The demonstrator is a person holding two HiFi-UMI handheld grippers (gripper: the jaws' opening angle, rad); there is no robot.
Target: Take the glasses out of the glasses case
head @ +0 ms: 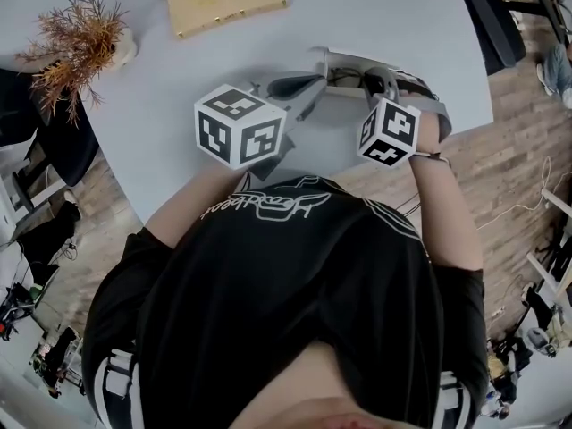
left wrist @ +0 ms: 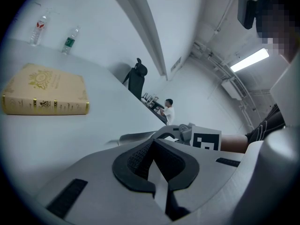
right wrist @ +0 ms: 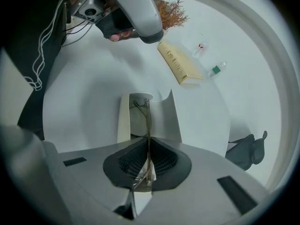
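Right fingers: I am clamping my right gripper (right wrist: 148, 148) on the glasses (right wrist: 148, 118). The thin metal frame is running edge-on between the two ribbed pads (right wrist: 132, 161).
Glasses: they are reaching from my right jaws forward into the open glasses case (right wrist: 165, 118), and their far end is sitting inside its trough. I cannot tell whether that end is resting on the lining or hanging just above it.
Glasses case: it is lying open on the pale table (head: 384, 21) near the edge closest to me, with its light flaps spreading to either side of the frame.
Left fingers: I am holding my left gripper (left wrist: 152, 143) with its jaws together, and nothing is showing between the dark pads.
Left gripper's place: in the head view its tips are pointing at the left end of the case, just beside it. I cannot tell whether they are touching it.
Marker cubes: one is riding on each gripper, the left cube (head: 239, 125) closer to my chest than the right (head: 391, 132).
Further out: a tan book (head: 225, 0) is lying flat well beyond the case, and a dried plant (head: 80, 34) is standing at the table's left edge.
Far side: two bottles (left wrist: 70, 40) are standing past the book, and a dark office chair (left wrist: 136, 76) is showing behind the table.
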